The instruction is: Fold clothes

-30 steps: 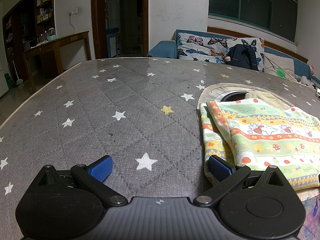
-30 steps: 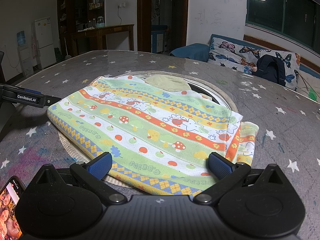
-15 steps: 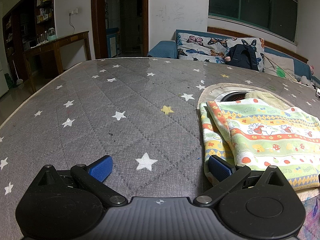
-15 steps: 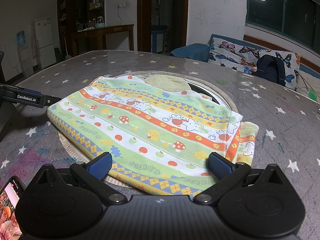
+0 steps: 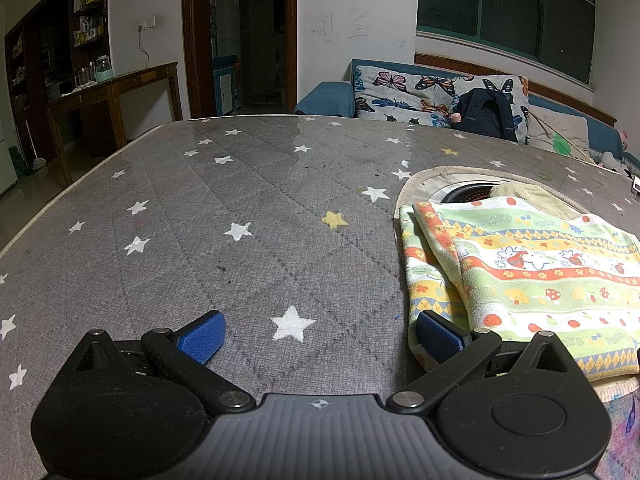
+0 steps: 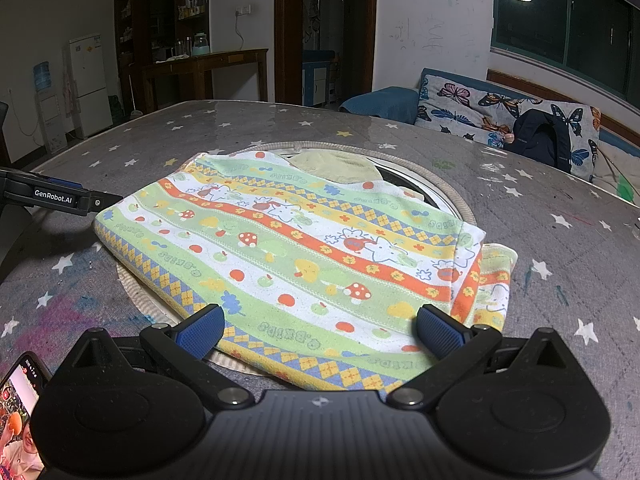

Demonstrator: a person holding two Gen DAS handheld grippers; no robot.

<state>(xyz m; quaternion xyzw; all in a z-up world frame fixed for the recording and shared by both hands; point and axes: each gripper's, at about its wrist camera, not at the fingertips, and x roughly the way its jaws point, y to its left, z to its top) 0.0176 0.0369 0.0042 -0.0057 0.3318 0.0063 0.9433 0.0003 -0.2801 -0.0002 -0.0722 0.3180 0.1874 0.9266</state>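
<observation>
A folded striped children's garment with mushrooms and animals lies on a round beige mat on the grey star-patterned table. It also shows at the right of the left wrist view. My right gripper is open and empty, low at the garment's near edge. My left gripper is open and empty over bare table, its right fingertip at the garment's left edge. The left gripper also shows at the left of the right wrist view.
A pale yellow cloth sits behind the garment over a dark opening in the mat. A phone with a lit screen lies at the near left. A sofa with butterfly cushions and a dark backpack stands beyond the table.
</observation>
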